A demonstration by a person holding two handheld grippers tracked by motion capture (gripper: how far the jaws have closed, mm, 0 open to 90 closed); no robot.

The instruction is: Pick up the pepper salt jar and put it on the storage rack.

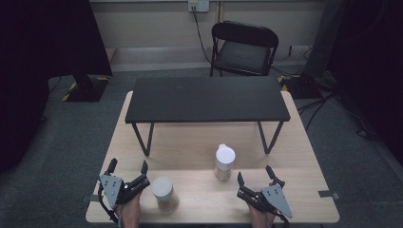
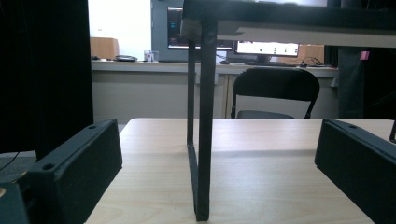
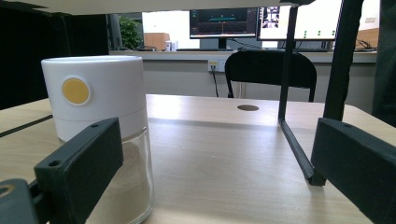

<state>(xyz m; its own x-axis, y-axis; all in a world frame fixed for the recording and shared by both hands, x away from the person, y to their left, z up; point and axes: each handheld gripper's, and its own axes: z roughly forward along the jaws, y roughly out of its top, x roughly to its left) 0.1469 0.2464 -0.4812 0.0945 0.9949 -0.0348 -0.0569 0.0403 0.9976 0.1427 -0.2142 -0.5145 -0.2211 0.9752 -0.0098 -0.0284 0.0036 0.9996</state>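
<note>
High view shows two hand-held tools resting low on the near edge of the wooden bench [image 1: 304,156], each with a bare hand behind it at the bottom of the frame. The left tool [image 1: 128,166] sits at the lower left, its grey three-cornered plate facing up and its two black jaws spread wide and pointing toward the upper right of the frame, with nothing between them. The left hand [image 1: 128,209] comes in from the bottom edge, with the wrist close to the bench edge. Just right of that tool stands a jar with a grey lid [image 1: 164,192], upright, near the jaw but apart from it.

The right tool [image 1: 255,175] lies at the lower right, plate up, jaws also spread wide and angled toward the upper left of the frame, holding nothing. The right hand [image 1: 260,218] shows only as a small part at the bottom edge. A glass shaker jar with a white cap [image 1: 224,162] stands upright at lower centre, just left of and above this tool's jaws, not touching them.

Right gripper view puts the white-capped jar [image 3: 100,126] at the left, close behind the left jaw and outside the gap, with pale powder in its glass base and a yellow dot on the cap.

Left gripper view looks along open jaws at a black leg [image 2: 200,140] of the black raised shelf [image 1: 206,99] that stands on the bench farther up the frame.
</note>
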